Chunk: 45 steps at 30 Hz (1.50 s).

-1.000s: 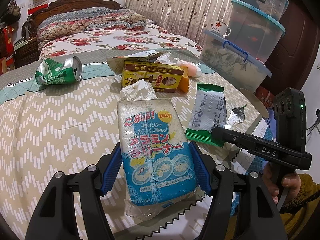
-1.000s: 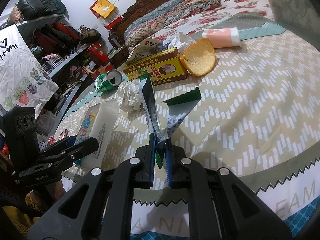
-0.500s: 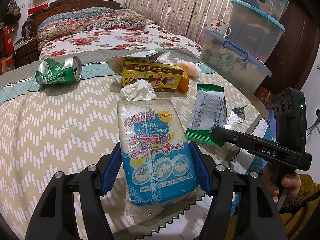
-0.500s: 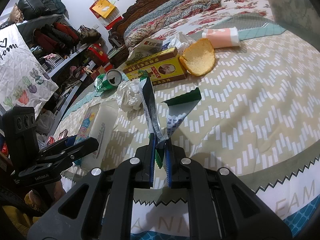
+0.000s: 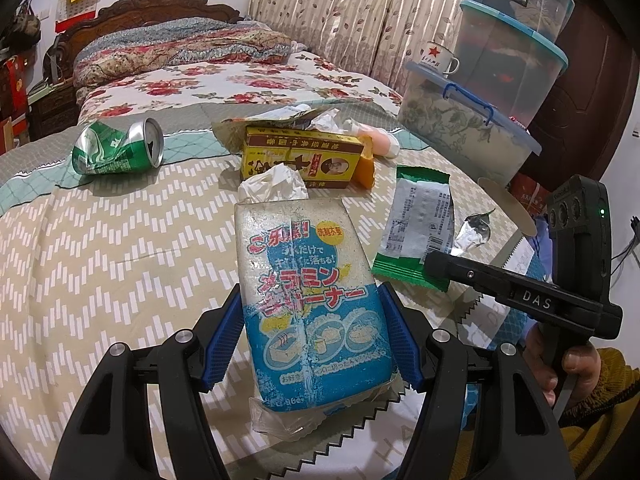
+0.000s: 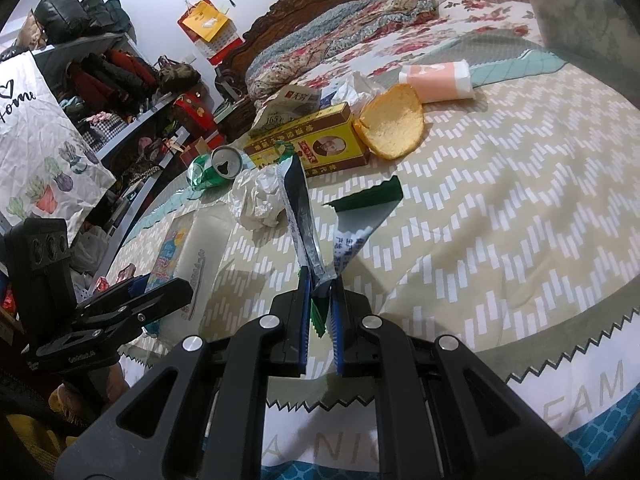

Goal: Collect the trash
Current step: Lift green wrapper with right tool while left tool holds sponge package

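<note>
A blue and white sponge pack (image 5: 296, 248) with Japanese print lies on the bedspread (image 5: 100, 260). My left gripper (image 5: 312, 300) is shut on it, a blue pad pressed to each long side. To its right lies a green and white snack wrapper (image 5: 416, 224). My right gripper (image 6: 320, 280) is shut on the wrapper's (image 6: 298, 200) near edge, and the wrapper stands up from the fingers and flops open to the right. The right gripper (image 5: 436, 268) shows side-on in the left wrist view, held by a hand.
Further back on the bed lie a crushed green can (image 5: 116, 148), a crumpled tissue (image 5: 276, 184), a yellow box (image 5: 304, 160), a torn paper bag (image 6: 288, 104), an orange peel (image 6: 394, 126) and a pink tissue pack (image 6: 438, 76). Stacked storage boxes (image 5: 480, 128) stand on the right.
</note>
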Each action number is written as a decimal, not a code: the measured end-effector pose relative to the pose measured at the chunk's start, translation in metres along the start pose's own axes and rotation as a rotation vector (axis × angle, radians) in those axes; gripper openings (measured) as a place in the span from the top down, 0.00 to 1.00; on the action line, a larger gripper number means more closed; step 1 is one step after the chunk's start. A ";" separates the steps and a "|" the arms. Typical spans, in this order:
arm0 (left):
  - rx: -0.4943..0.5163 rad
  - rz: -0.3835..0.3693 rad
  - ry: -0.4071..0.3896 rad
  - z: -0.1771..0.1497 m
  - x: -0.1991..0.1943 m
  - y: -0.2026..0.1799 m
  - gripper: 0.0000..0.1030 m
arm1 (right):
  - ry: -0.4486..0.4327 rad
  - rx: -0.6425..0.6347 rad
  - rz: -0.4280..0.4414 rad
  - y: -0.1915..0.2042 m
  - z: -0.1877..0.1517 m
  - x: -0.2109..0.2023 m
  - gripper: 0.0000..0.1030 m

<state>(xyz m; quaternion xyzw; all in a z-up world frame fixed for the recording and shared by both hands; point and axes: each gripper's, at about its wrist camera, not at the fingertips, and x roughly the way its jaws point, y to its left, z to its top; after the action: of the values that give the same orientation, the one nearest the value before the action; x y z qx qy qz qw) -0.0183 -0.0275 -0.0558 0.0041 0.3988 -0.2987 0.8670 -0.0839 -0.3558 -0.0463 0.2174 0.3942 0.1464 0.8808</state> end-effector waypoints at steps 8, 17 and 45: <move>0.008 0.004 -0.004 0.003 -0.001 -0.003 0.39 | -0.020 -0.014 -0.007 -0.002 0.002 -0.006 0.89; 0.022 0.005 0.005 0.005 0.004 -0.011 0.39 | -0.021 -0.010 0.003 -0.008 0.001 -0.007 0.89; 0.021 0.002 0.006 0.007 0.004 -0.014 0.39 | -0.020 -0.013 0.006 -0.009 -0.002 -0.007 0.89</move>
<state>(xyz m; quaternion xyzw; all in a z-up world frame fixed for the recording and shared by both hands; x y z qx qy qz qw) -0.0185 -0.0426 -0.0511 0.0145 0.3982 -0.3020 0.8660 -0.0887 -0.3658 -0.0473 0.2142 0.3836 0.1495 0.8858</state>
